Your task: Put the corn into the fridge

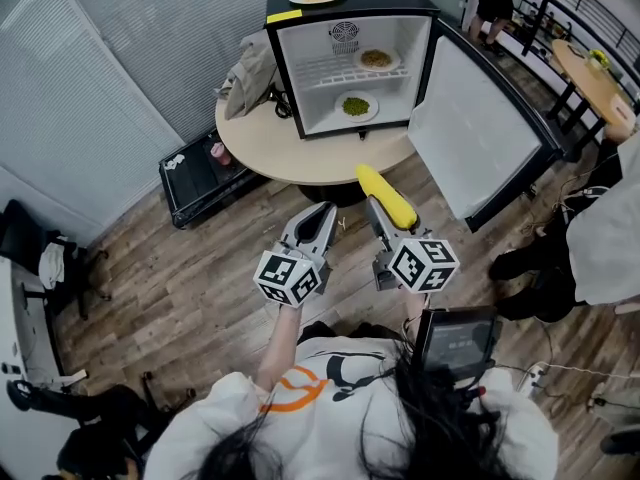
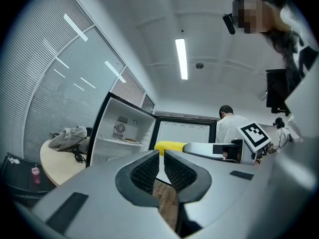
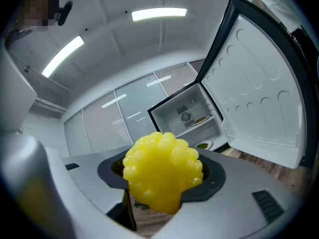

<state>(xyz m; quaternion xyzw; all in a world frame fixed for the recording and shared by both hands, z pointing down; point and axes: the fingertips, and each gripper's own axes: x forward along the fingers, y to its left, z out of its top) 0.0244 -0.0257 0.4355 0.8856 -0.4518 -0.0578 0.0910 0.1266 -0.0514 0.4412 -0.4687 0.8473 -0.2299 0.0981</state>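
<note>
We hold the right gripper [image 1: 392, 211] just right of the frame's centre in the head view. Its fingers are spread wide and clamped on the corn [image 1: 386, 194], a yellow cob that sticks out past the fingertips toward the top of the frame. In the right gripper view the cob's knobbly end [image 3: 162, 176] fills the space between the fingers of that gripper [image 3: 162, 185], and both pads press on its sides.

The left gripper [image 1: 318, 218] sits just beside it, slightly left of centre. Its fingers are drawn narrow with only a thin slit between them, and nothing is in it [image 2: 161, 156]. In that view the corn [image 2: 169, 146] shows just past the fingertips.

The fridge [image 1: 350, 10] stands on a round counter [image 1: 300, 156] in the upper middle of the frame, well apart from the corn. Its door [image 1: 470, 128] is swung open to the right. Inside, one plate [image 1: 377, 59] rests on the wire shelf and another plate with green food [image 1: 356, 106] lies on the fridge floor.
</note>
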